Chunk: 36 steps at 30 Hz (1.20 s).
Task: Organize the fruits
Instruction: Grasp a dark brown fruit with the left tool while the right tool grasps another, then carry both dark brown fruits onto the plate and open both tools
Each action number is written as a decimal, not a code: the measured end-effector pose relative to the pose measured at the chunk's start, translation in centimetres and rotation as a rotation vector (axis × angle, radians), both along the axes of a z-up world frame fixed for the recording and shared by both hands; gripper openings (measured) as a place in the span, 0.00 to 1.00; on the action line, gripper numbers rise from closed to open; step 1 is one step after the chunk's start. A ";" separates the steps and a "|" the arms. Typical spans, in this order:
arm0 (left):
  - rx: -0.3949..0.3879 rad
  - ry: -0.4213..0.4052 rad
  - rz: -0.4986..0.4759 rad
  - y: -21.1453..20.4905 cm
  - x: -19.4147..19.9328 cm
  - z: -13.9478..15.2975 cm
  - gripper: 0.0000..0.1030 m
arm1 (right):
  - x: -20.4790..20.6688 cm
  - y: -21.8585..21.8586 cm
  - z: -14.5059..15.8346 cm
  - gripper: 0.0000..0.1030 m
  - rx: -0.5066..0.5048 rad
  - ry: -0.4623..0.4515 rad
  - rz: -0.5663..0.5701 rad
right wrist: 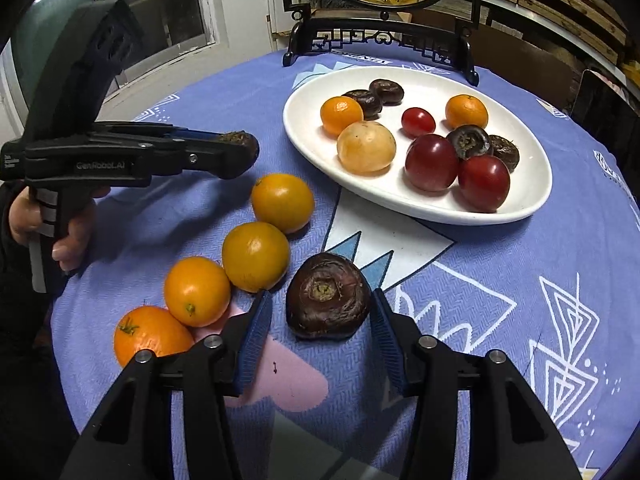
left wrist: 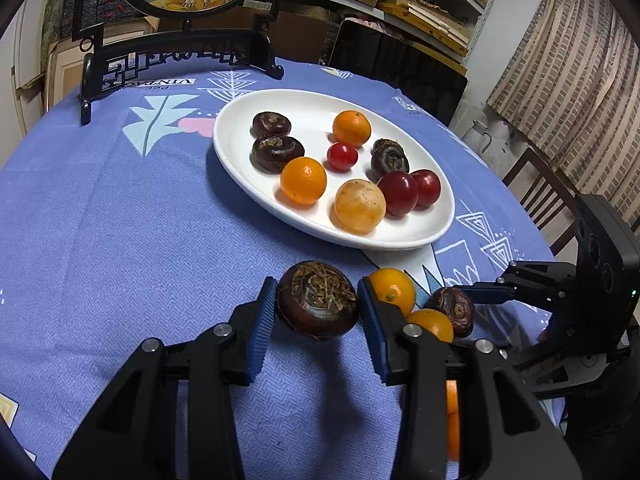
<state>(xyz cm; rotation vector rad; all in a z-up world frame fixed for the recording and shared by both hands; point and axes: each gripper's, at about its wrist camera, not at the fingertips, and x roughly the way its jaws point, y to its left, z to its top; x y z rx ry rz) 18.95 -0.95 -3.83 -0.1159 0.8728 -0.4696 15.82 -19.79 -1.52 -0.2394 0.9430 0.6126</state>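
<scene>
My left gripper [left wrist: 317, 286] is shut on a dark brown water chestnut [left wrist: 318, 300], held just above the blue cloth. In the right wrist view that gripper [right wrist: 236, 152] hangs left of the plate, the chestnut's top [right wrist: 240, 137] showing. My right gripper [right wrist: 322, 295] is open around a second water chestnut [right wrist: 327, 296] lying on the cloth; a narrow gap shows at the left pad. Several orange fruits [right wrist: 255, 256] lie in a row to its left. The white oval plate [right wrist: 400, 205] holds oranges, red fruits and water chestnuts.
A black carved stand [right wrist: 380, 42] with a round picture sits at the table's far edge behind the plate. A hand [right wrist: 24, 216] grips the left tool's handle. A wooden chair [left wrist: 536, 192] stands beyond the table's right edge.
</scene>
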 end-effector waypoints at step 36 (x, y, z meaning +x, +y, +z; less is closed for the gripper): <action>0.040 -0.122 -0.023 -2.5 2.0 3.8 0.39 | 4.6 -7.2 7.8 0.41 0.395 -0.087 -0.198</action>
